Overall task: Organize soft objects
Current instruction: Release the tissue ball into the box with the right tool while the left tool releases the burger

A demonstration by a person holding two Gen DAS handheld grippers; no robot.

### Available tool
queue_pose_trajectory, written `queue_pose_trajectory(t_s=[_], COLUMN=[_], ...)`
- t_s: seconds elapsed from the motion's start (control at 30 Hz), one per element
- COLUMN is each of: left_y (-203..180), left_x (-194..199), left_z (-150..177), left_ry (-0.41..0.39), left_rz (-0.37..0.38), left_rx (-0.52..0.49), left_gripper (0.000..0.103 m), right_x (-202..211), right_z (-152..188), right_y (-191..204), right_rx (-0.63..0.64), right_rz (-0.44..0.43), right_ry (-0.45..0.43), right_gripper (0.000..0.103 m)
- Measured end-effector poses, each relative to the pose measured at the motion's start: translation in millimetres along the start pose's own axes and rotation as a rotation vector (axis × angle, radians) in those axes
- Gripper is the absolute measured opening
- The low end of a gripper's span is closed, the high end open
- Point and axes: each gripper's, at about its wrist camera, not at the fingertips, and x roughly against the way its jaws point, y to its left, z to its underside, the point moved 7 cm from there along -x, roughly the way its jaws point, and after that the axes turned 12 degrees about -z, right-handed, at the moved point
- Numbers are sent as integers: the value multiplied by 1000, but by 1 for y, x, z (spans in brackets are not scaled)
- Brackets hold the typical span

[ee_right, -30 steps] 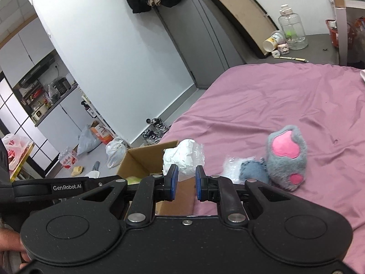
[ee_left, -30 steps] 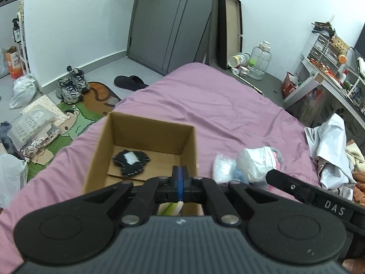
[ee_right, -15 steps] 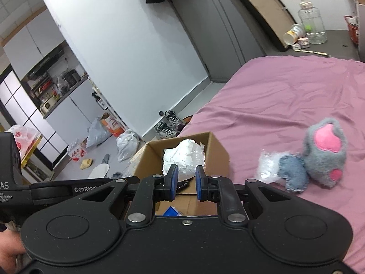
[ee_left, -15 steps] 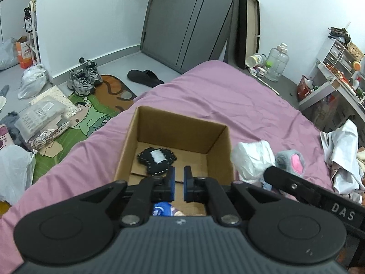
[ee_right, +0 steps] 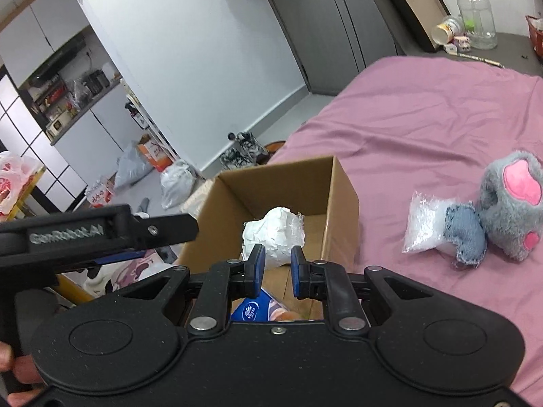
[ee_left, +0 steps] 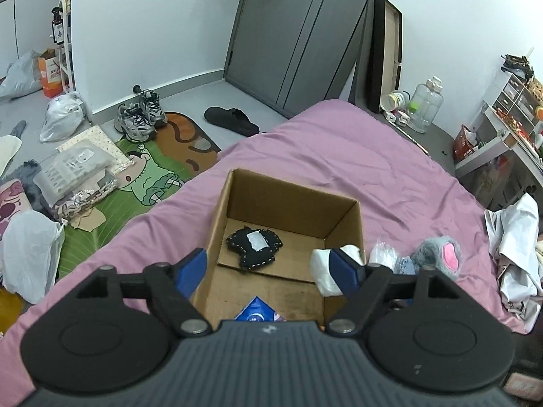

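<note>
A brown cardboard box [ee_left: 288, 203] stood open on the pink bedsheet [ee_left: 373, 169], its flaps folded out of the way and its plain inner walls in view. On its floor lay a small black cushion [ee_left: 254, 247] with pale stitching round its edge and a white patch in its middle, and nearer the camera a blue tissue packet [ee_left: 256, 312] with white print showed at the box's near end. The left gripper [ee_left: 268, 268] hung over the near rim with its blue-padded jaws wide apart, having just been opening, and nothing lay between them. The right gripper [ee_right: 275, 266] was also above the box, its jaws drawn in narrow on a crumpled white bundle [ee_right: 275, 234] that looked like soft stuffing wrapped in clear film; the bundle hung over the box's inside, near the right-hand wall. Outside the box, on the sheet to its right, sat a grey plush paw [ee_right: 512, 200] with pink pads, touching a small blue denim cushion [ee_right: 465, 234] with frayed edges, which rested partly on a clear plastic bag [ee_right: 420, 220]. Those three lay close together, a little apart from the box wall.
</note>
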Motion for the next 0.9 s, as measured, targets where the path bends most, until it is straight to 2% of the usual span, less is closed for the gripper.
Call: queue_pose_trajectory(t_s=[0.1,0.2,0.5,0.57,0.6,0.7,0.9], left_y=[-1,0,13,15,15,13,-4], left_x=[6,15,28,31,33,39,51], left_z=[-2,-2,-1,-2,-3,-6,-10], left_ry=[-2,-24,-15,-14,-14,-21,-31], left_rz=[-2,-20,-81,-89,-94,-94,-82], left_rx=[1,-1,16,22,25,30,16], left_gripper=[80,88,89,89,89,89,91], right_x=[-7,-16,-32,-25,-21,-4,29], right_z=[1,6,15,15,14,5,-7], right_y=[3,4,11,15,16,18,14], right_rx=[28,33,70,82,81,73,90], right_rz=[26,35,37,36,27,-7,0], right_ry=[17,44,97,88,77,52,44], right_gripper=[16,17,19,22,28,29,34])
